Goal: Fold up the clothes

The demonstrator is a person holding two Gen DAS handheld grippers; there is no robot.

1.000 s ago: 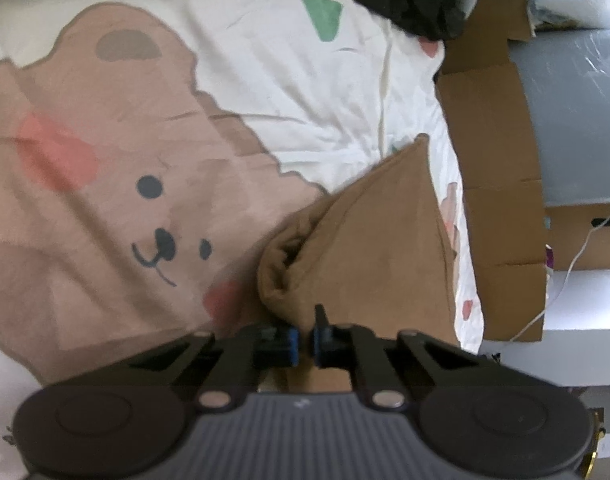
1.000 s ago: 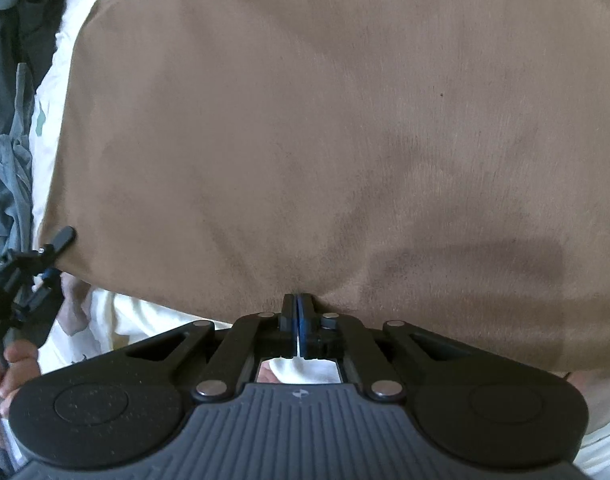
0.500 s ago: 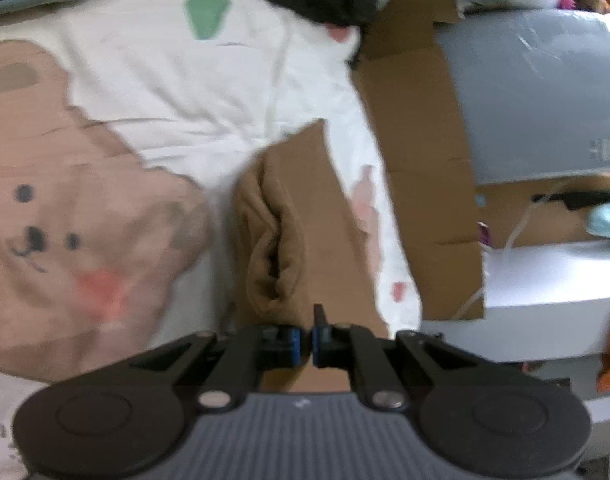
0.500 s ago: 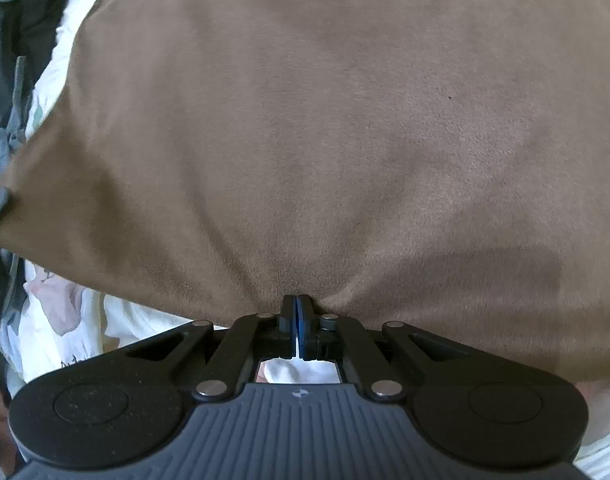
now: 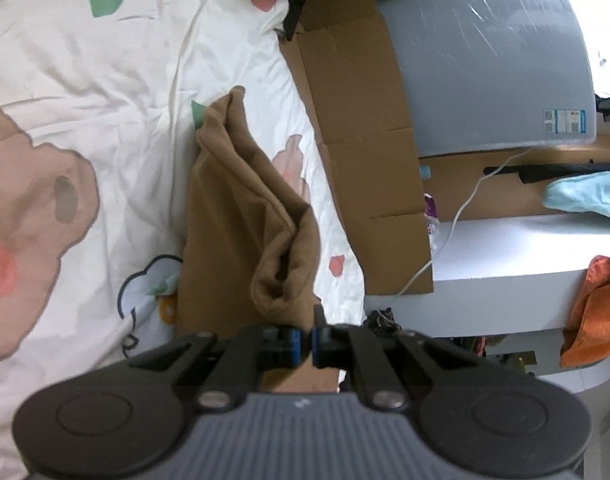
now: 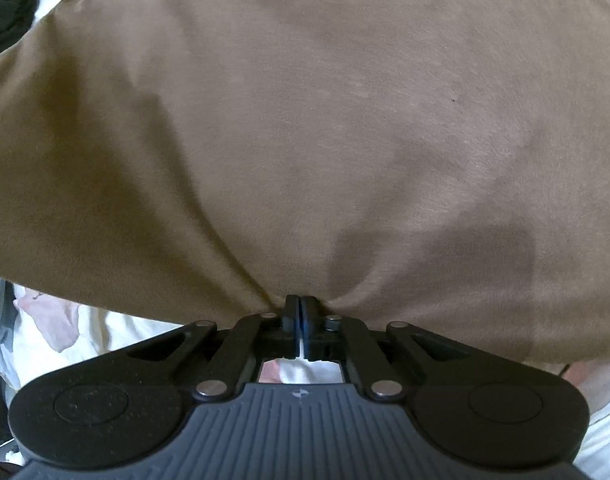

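Both claws are clenched on one brown garment (image 5: 245,216): the left gripper (image 5: 309,334) pinches a bunched edge, the right gripper (image 6: 299,312) its hem. Soft and limp, it looks sure to sag; corners seem the best hold

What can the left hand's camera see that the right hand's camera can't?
Only the left wrist view shows the bear picture printed on the bedsheet, the cardboard beside the bed, a white cable, an orange cloth and the left gripper, shut on a bunched edge of the brown garment.

Only the right wrist view shows the garment's wide, smooth side filling the picture, with the right gripper shut on its edge.

Both show the brown garment and the white bedsheet.
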